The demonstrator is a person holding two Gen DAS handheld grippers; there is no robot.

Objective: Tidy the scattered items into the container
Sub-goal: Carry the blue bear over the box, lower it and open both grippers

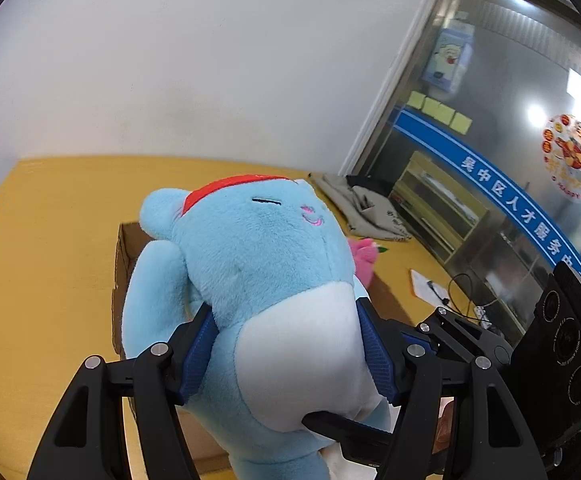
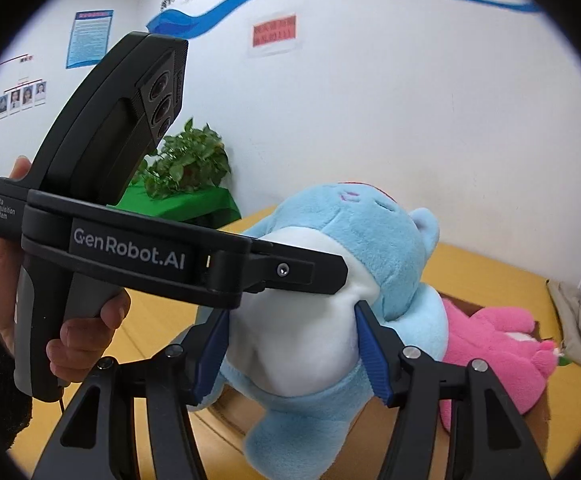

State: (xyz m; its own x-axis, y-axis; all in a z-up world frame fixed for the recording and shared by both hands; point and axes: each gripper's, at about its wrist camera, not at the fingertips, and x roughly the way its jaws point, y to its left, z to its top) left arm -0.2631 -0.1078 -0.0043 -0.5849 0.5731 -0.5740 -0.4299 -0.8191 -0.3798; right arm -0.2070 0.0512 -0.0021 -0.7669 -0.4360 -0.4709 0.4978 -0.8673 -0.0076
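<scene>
While both your grippers clamp it at once, the blue plush (image 1: 258,264) hangs in the air above the box (image 1: 124,256), its face tipped up and its white belly turned toward the cameras. Your left gripper (image 1: 286,344) presses its blue pads (image 1: 376,354) into the belly from either side, and the fabric bulges around them. Your right gripper (image 2: 290,352) squeezes the same belly lower down, pads sunk into the white fur. In the right wrist view your left gripper (image 2: 330,276) crosses in front of the plush, with your left hand (image 2: 86,332) wrapped round its grip. Below and to the right, the pink plush (image 2: 490,344) already lies in the box, which sits on the yellow table (image 1: 50,208). At the table's far edge a grey cloth (image 1: 366,208) lies crumpled, and a potted plant (image 2: 186,160) stands on a green stand by the wall.
</scene>
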